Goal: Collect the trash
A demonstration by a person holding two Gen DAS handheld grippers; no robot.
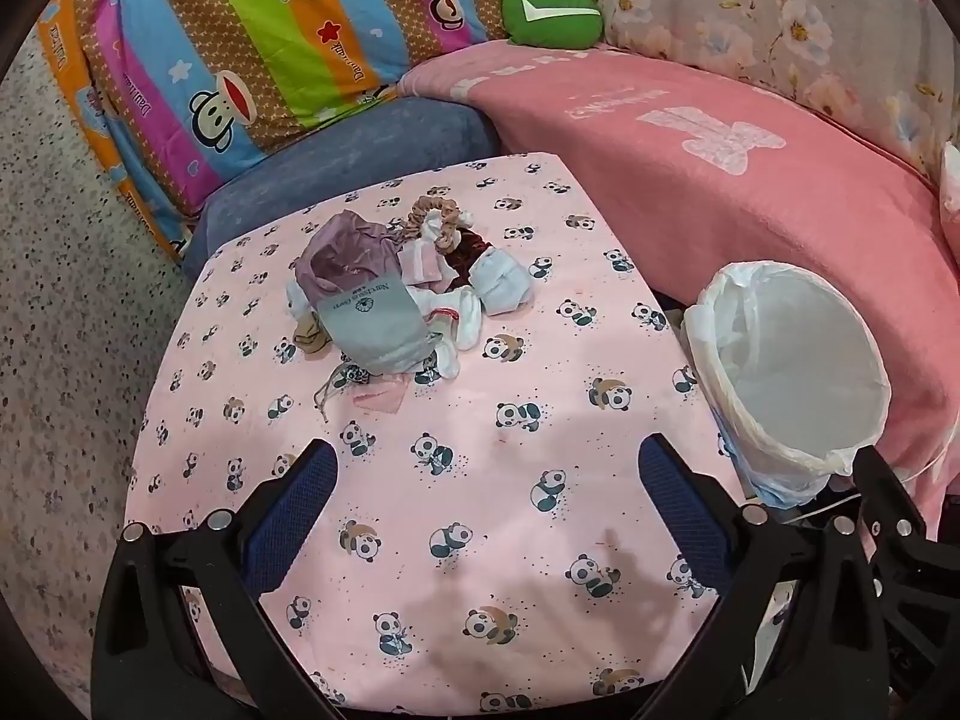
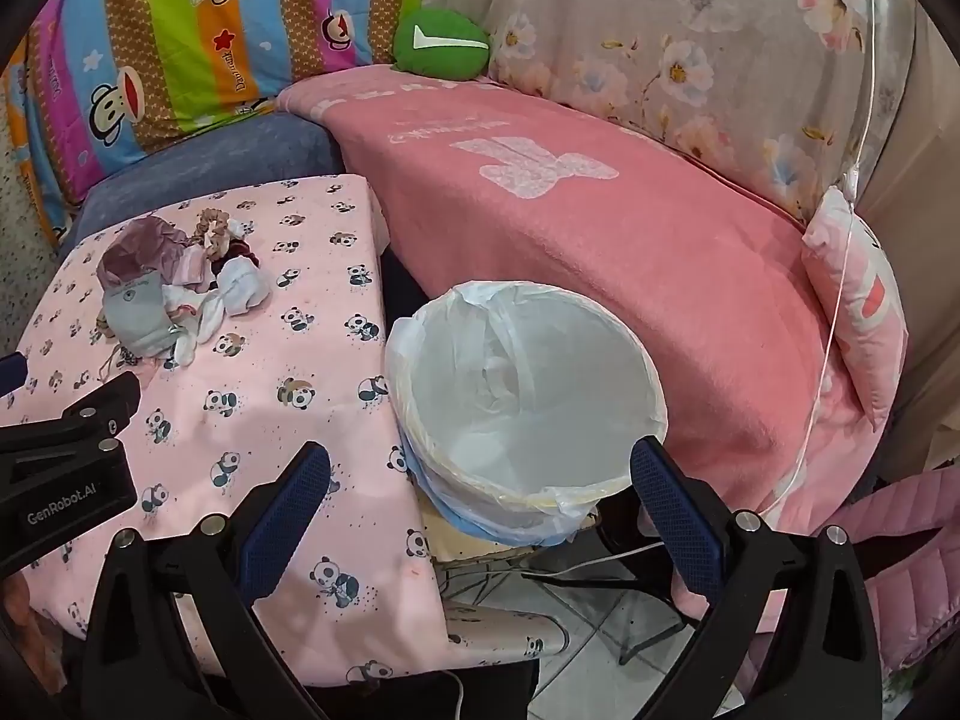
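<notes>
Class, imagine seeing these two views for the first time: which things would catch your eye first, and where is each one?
The heap of crumpled trash sits toward the far side of the panda-print tablecloth. A white-lined bin stands beside the table, against the pink blanket. Both the left gripper and right gripper are open, holding nothing.

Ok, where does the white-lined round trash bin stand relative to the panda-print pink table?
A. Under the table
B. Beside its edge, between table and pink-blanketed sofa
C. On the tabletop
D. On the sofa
B: the white-lined round trash bin stands off the panda-print pink table, next to the pink-blanketed sofa.
</notes>
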